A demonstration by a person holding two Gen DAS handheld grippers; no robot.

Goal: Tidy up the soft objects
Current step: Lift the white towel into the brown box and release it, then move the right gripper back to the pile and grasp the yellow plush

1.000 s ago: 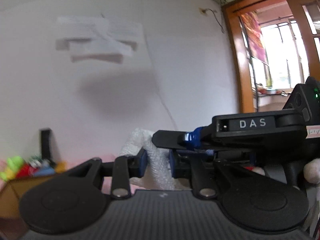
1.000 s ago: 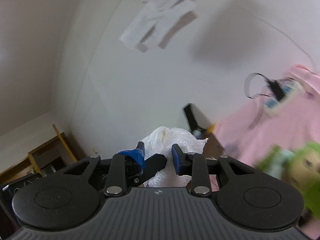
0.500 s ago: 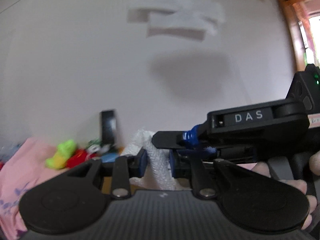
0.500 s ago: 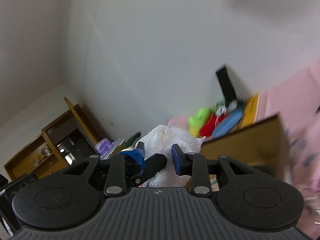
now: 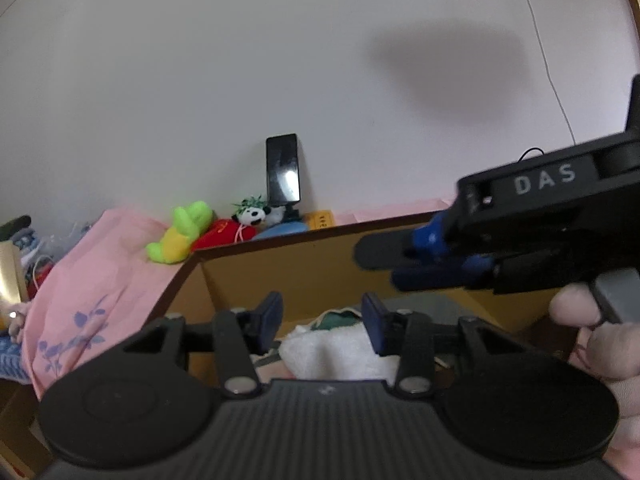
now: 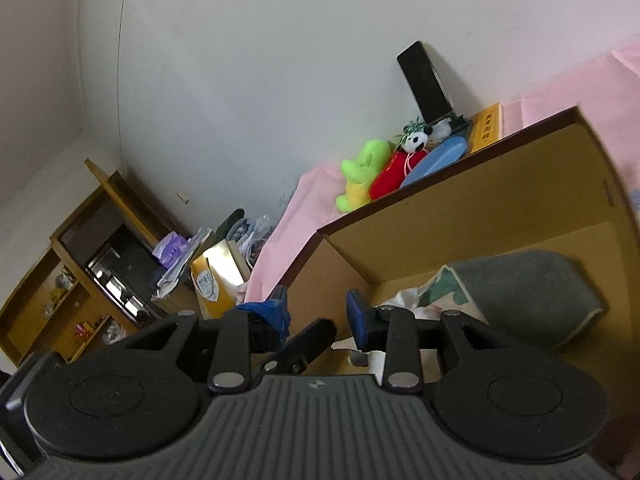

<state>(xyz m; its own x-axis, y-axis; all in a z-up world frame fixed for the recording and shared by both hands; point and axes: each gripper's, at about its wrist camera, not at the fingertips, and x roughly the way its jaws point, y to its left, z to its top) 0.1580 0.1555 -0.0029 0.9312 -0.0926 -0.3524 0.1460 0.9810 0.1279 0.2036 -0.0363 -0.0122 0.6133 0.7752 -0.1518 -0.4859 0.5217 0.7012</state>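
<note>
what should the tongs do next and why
Probably lift both tongs back out of the box. The left tongs and right tongs stand open and empty, and the white towel already lies inside, so that drop looks done.

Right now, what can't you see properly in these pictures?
- White towel: left wrist view, its lower part hidden behind the left gripper body.
- Cardboard box: right wrist view, its floor is mostly covered by the grey mat.
- Right gripper: the left gripper's dark finger crosses in front.
- Yellow label: print too small.
- Shelf contents: small, blurry.
</note>
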